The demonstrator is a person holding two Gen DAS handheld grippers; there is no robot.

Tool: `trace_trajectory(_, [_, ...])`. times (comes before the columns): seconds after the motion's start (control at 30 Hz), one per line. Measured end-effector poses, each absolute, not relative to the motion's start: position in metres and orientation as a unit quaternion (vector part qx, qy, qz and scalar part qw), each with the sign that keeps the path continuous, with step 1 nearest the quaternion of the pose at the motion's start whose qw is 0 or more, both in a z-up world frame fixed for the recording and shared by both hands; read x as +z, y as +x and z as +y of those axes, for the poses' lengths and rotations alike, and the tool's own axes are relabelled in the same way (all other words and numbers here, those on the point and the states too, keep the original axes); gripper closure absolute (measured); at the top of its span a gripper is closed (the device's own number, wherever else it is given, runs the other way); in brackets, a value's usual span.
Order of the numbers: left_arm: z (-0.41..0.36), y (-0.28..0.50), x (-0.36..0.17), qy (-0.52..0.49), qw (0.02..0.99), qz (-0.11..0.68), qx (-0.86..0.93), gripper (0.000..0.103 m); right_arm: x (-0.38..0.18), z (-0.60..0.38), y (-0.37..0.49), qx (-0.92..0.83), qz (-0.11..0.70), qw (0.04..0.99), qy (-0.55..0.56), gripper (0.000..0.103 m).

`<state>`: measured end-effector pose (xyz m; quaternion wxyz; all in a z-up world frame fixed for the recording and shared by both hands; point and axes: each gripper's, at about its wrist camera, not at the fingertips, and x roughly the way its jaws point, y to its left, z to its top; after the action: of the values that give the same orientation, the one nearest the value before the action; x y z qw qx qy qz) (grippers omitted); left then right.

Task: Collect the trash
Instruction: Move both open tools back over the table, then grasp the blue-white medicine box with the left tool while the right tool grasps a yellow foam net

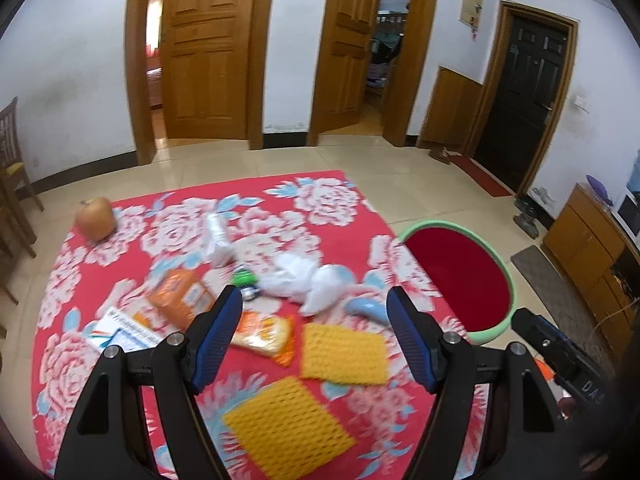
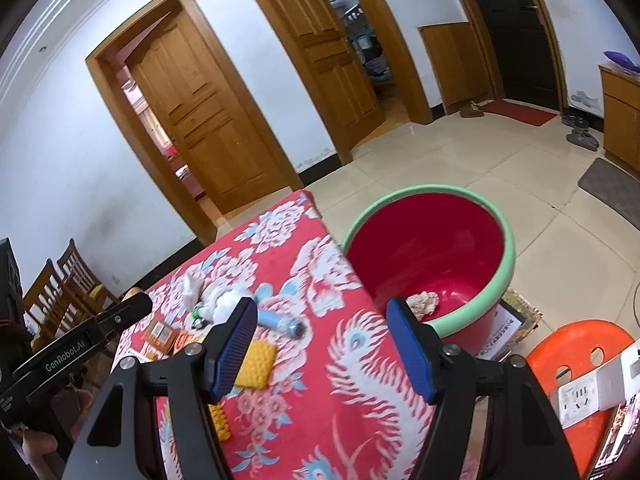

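- Left gripper (image 1: 314, 308): fingers apart, nothing between them, hanging above the counter (image 1: 340, 200)
- Right gripper (image 2: 322, 320): fingers likewise apart and empty
- Just beyond the left fingers lies the trash: crumpled white plastic bag (image 1: 304, 280), yellow snack packet (image 1: 264, 334), two yellow foam nets (image 1: 344, 354)
- Past the right fingers, red basin (image 2: 508, 256) beside the counter's edge, one crumpled scrap (image 2: 423, 303) inside
- Risk, as I judge it: the thin, slack bag could slip or drag neighbours off the cloth; the apple (image 1: 95, 218) far left may be grabbed by mistake
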<state>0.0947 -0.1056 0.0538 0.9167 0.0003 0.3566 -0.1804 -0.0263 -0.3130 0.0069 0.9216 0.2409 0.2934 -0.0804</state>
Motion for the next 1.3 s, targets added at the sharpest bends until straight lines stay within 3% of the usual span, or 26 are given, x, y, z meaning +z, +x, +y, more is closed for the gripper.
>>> trace_trajectory(0.53, [-0.024, 0.099, 0.02, -0.026, 0.916, 0.392, -0.083, 0.029, -0.008, -0.278, -0.012, -0.049, 0.338, 0.915, 0.217, 0.033])
trace_trajectory(1.3, [0.015, 0.156, -0.037, -0.075, 0.889, 0.451, 0.008, 0.029, -0.033, -0.259, 0.005, -0.032, 0.383, 0.901, 0.203, 0.033])
